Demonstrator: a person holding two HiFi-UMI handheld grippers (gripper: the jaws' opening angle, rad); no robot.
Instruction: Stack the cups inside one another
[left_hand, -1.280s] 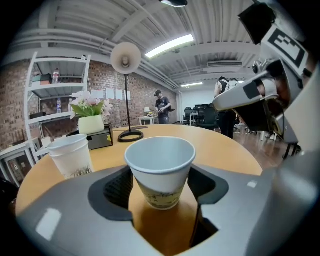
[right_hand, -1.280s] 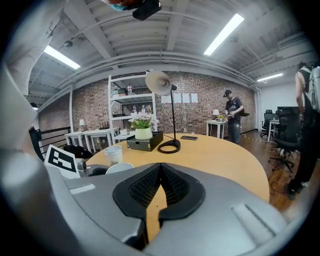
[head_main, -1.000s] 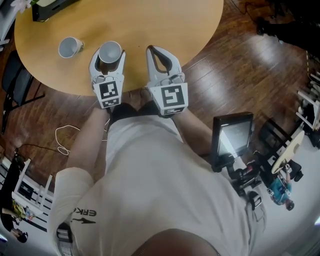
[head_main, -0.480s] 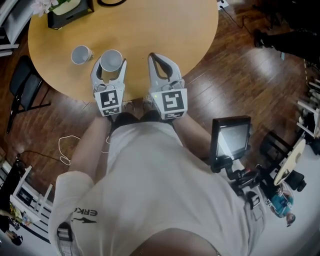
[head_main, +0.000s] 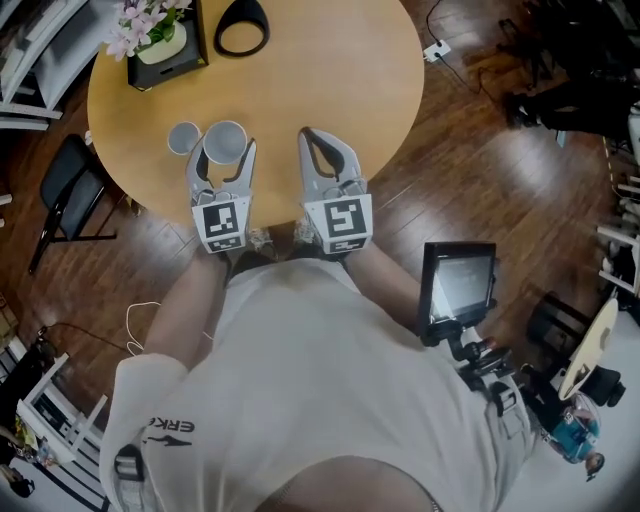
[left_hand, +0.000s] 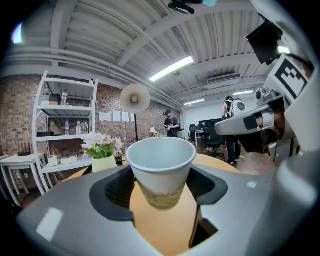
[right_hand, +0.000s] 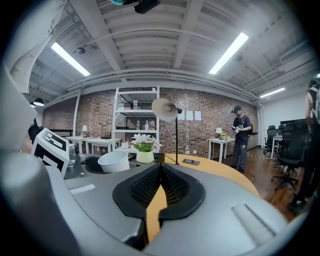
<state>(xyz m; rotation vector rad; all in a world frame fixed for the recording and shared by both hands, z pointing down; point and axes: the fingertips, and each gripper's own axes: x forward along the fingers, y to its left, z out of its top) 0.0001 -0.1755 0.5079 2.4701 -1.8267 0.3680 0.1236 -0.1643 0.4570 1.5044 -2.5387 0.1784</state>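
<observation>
No nesting yet: two cups, both single. Left gripper (head_main: 224, 160) sits over the table's near edge, jaws spread wide and pinching the held cup (head_main: 226, 140) round its lower wall, mouth up and empty. From the left gripper view its base looks clear of the table (head_main: 330, 70), though I can't be sure. Right gripper (right_hand: 159, 182) is just beside it on the right, also at the near edge, jaws pressed together with nothing in them. The free cup (head_main: 184, 137) stands upright just left of the held one, close to the table's left edge, untouched. What's left, as I read it: centre the held cup over the free one, lower it in and let go. It's a short sideways hop, but the left edge is close, so a nudge could send the free cup over; the idle right gripper could steady it. The middle and right of the top are bare, so there's plenty of room. The flower box (head_main: 165, 45) and a black ring-shaped thing (head_main: 242, 27) sit at the far edge, well apart. A chair (head_main: 70, 190) stands on the floor past the left edge.
</observation>
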